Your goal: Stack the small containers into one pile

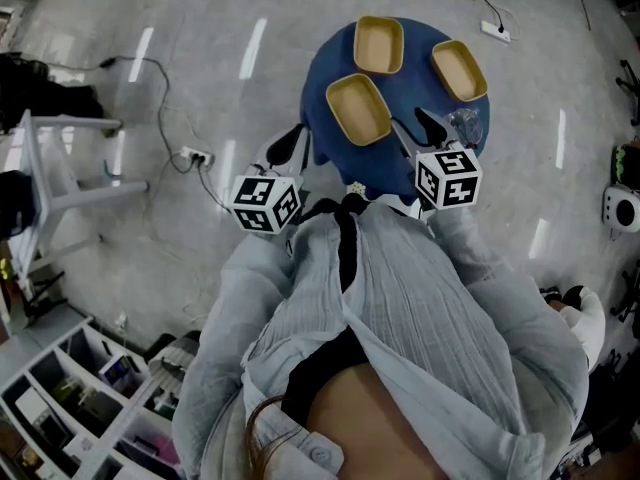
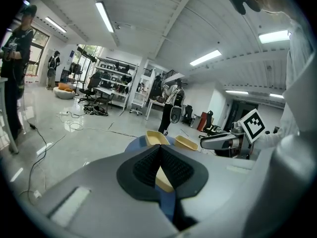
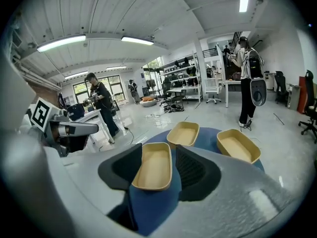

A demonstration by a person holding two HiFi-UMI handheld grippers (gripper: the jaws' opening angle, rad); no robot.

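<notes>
Three tan, shallow containers lie apart on a round blue table [image 1: 420, 86]: a near one [image 1: 357, 108], a far one [image 1: 379, 44] and a right one [image 1: 459, 69]. My right gripper [image 1: 415, 128] hovers at the table's near right, open. Its own view frames the near container [image 3: 154, 166] between the two pads, with a strip of blue showing beside the right pad. The other two containers [image 3: 183, 133] [image 3: 237, 145] lie beyond. My left gripper [image 1: 292, 148] is at the table's near left edge, its pads [image 2: 148, 165] meeting at the tips with nothing between them.
A crumpled clear wrapper [image 1: 465, 123] lies on the table by the right gripper. A power strip with cable [image 1: 195, 155] lies on the floor to the left, beyond it a white frame [image 1: 60, 168], and shelving [image 1: 80, 388]. People [image 3: 247, 78] stand in the room.
</notes>
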